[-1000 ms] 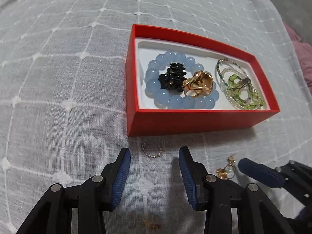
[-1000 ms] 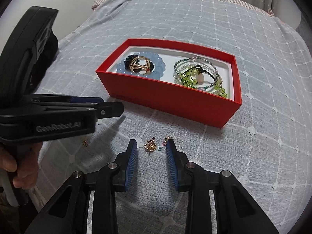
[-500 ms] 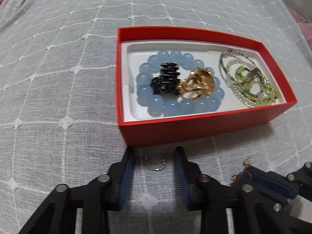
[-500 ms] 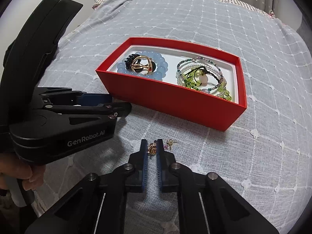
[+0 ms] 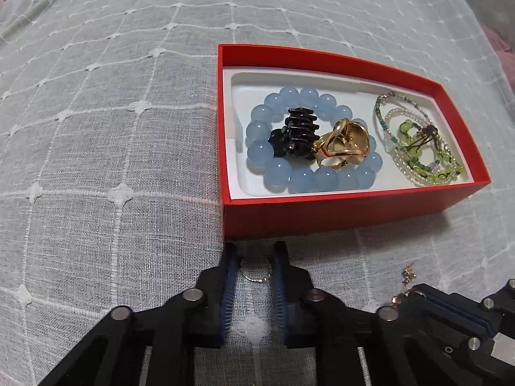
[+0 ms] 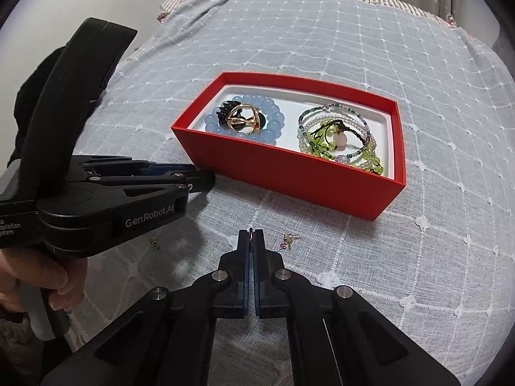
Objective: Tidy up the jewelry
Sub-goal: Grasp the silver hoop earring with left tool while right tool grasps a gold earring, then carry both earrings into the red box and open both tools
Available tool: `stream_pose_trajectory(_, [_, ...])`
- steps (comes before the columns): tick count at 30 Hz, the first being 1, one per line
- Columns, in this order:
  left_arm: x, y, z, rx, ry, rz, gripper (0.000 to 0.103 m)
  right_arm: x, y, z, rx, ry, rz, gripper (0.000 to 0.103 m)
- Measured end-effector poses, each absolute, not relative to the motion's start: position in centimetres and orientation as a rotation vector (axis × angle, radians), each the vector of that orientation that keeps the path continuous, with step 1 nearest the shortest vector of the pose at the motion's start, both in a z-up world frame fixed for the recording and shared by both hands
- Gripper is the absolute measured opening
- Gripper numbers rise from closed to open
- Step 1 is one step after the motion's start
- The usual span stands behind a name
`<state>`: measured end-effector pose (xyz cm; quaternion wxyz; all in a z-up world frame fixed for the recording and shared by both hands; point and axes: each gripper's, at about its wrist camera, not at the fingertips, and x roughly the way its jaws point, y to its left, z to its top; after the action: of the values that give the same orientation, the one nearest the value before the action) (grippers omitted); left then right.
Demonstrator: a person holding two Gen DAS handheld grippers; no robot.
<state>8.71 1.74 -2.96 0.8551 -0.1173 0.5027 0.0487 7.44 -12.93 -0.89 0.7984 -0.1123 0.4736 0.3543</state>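
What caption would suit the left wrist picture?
Left gripper closing around a small silver ring on the grey cloth, just before a red box of jewelry.

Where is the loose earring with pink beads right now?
In the right wrist view, the small gold earring with pink beads lies on the grey checked bedspread, just right of the right gripper, before the red box.
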Motion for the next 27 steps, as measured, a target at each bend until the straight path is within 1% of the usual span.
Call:
stream_pose_trajectory(11, [8.5, 1.8, -2.9, -0.261, 1.059, 0.091, 0.009, 8.0, -14.2, 0.0, -0.200, 1.031, 0.759, 0.001])
stream_pose_trajectory(12, [8.6, 1.7, -3.0, -0.259, 1.060, 0.093, 0.007, 7.9, -14.3, 0.1, -0.197, 1.032, 0.761, 0.001])
stream_pose_trajectory(14, [8.8, 1.6, -3.1, -0.237, 1.060, 0.109, 0.000, 8.0, -14.4, 0.2, -0.192, 1.032, 0.763, 0.001])
stream_pose_trajectory(27, [8.4, 1.7, -2.7, -0.256, 1.049, 0.106, 0.000, 8.3, -15.3, 0.8, -0.142, 1.036, 0.763, 0.001])
